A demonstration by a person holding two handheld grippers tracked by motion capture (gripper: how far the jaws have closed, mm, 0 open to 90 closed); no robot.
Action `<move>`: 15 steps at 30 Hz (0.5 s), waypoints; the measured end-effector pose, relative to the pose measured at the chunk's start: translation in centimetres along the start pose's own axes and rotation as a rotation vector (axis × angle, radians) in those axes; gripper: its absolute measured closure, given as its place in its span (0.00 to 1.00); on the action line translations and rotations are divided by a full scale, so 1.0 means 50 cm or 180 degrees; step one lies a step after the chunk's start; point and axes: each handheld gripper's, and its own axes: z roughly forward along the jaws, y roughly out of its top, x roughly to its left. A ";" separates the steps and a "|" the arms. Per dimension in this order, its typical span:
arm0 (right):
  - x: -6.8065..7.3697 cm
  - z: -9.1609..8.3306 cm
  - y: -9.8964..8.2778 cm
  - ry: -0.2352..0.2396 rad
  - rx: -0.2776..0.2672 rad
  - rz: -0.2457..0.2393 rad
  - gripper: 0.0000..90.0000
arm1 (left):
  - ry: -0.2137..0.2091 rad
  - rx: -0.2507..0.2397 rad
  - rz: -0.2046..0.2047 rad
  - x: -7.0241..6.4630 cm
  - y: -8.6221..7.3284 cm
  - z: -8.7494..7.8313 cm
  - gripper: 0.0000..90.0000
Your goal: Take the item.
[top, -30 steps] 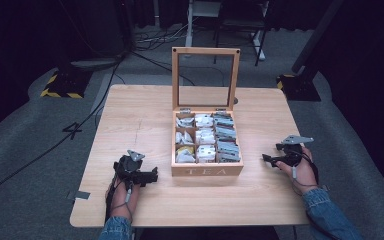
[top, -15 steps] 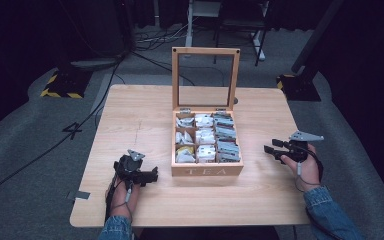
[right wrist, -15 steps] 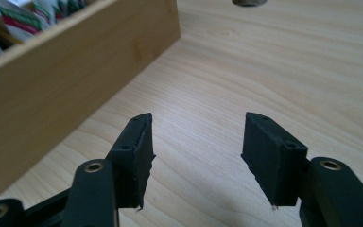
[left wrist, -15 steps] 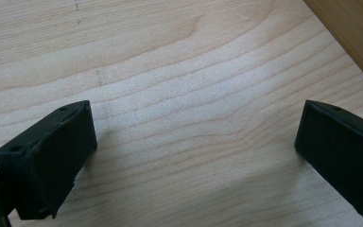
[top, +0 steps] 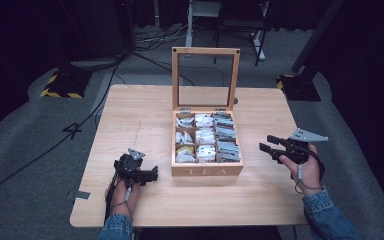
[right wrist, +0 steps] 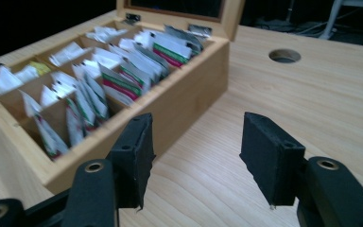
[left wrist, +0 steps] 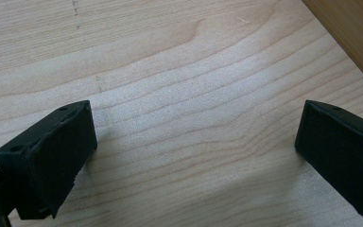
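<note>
- On a pale wooden table (top: 145,107) sits an open wooden tea box (top: 207,170) with its glass-paned lid (top: 205,80) standing upright; paper tea bags (top: 205,136) fill its compartments
- Right of the box, the right gripper (top: 266,143) hovers near its side wall; its jaws, which have just been closing, stand part-spread with nothing between them
- Left of the box, the left gripper (top: 153,173) rests low over bare table, jaws spread wide, empty
</note>
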 end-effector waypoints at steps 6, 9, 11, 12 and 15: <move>0.020 0.000 0.017 0.0048 -0.0044 0.0031 0.51 | 0.0000 -0.0001 0.0000 0.000 0.000 0.000 0.00; 0.029 0.006 0.025 0.0049 -0.0053 0.0119 0.51 | 0.0000 0.0001 0.0002 0.000 0.000 0.000 0.00; 0.037 0.013 0.034 0.0065 -0.0061 0.0150 0.52 | 0.0006 0.0003 0.0006 0.002 0.000 0.000 0.00; 0.038 0.014 0.036 0.0064 -0.0069 0.0161 0.52 | 0.0006 0.0003 0.0006 0.002 0.000 0.000 0.00; 0.042 0.018 0.043 0.0069 -0.0067 0.0178 0.51 | 0.0008 0.0000 -0.0004 0.002 0.001 0.000 0.00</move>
